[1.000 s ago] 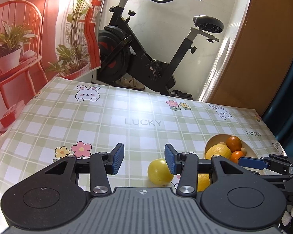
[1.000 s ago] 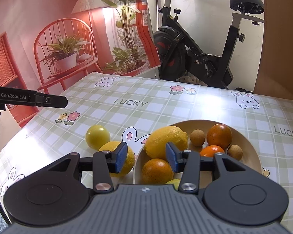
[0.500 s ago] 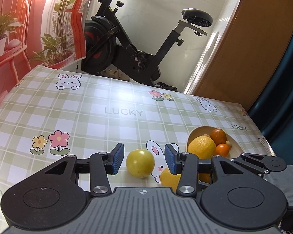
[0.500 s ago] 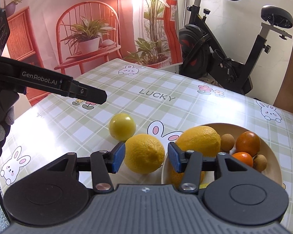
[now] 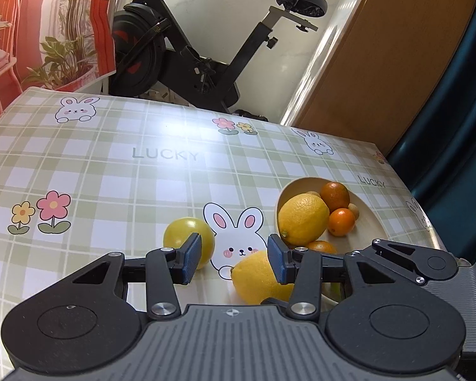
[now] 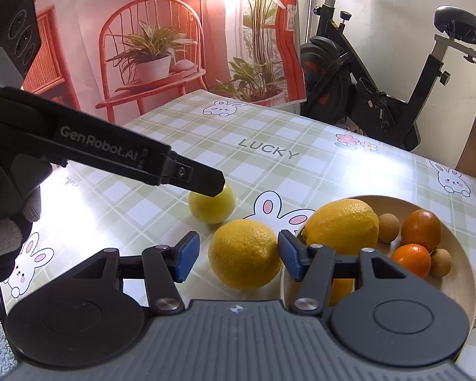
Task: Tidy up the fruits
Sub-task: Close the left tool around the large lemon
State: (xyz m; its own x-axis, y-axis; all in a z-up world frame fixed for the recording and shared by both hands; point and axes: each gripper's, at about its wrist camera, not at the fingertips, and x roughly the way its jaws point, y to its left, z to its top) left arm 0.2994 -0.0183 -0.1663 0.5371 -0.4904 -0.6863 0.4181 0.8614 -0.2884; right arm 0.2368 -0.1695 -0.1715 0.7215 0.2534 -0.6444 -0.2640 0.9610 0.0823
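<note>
Most fruit is in the bowl (image 6: 457, 285); a lemon (image 6: 242, 254) between the right gripper (image 6: 236, 254)'s open fingers and a yellow ball fruit (image 5: 182, 238) beside the left gripper (image 5: 234, 258)'s open fingers remain on the counter (image 5: 111, 171).

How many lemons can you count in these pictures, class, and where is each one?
2. One lemon lies on the tablecloth, between the open fingers of the right hand-held gripper. The other lemon is in the bowl. More may be hidden.
</note>
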